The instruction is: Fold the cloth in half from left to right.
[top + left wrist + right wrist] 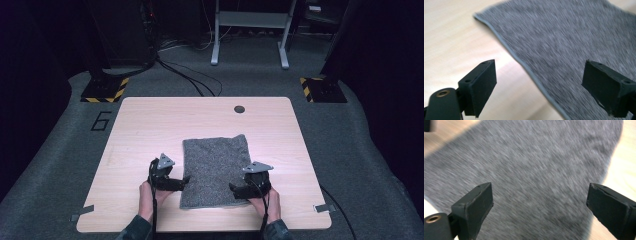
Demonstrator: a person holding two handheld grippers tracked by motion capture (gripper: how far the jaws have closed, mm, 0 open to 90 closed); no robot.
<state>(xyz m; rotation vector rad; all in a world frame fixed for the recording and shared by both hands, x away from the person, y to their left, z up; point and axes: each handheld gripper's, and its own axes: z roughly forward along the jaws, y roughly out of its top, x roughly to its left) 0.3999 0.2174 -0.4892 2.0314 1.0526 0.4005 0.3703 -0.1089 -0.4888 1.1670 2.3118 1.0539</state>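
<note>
A grey cloth [215, 167] lies flat on the light wooden table [145, 125], a little toward the near side. My left gripper [185, 181] hovers at the cloth's near-left edge, jaws open and empty. In the left gripper view the cloth's hemmed edge [524, 66] runs between the two black jaws, which stand wide apart. My right gripper [234, 189] is over the cloth's near-right corner, also open. The right gripper view looks down on the cloth [536, 170] between widely spread jaws, nothing pinched.
A round dark hole [239, 109] sits near the table's far edge. Bits of tape [82, 213] mark the near corners. Beyond the table are black cables [185, 75], hazard-striped bases [105, 90] and a white frame [250, 30] on the grey floor.
</note>
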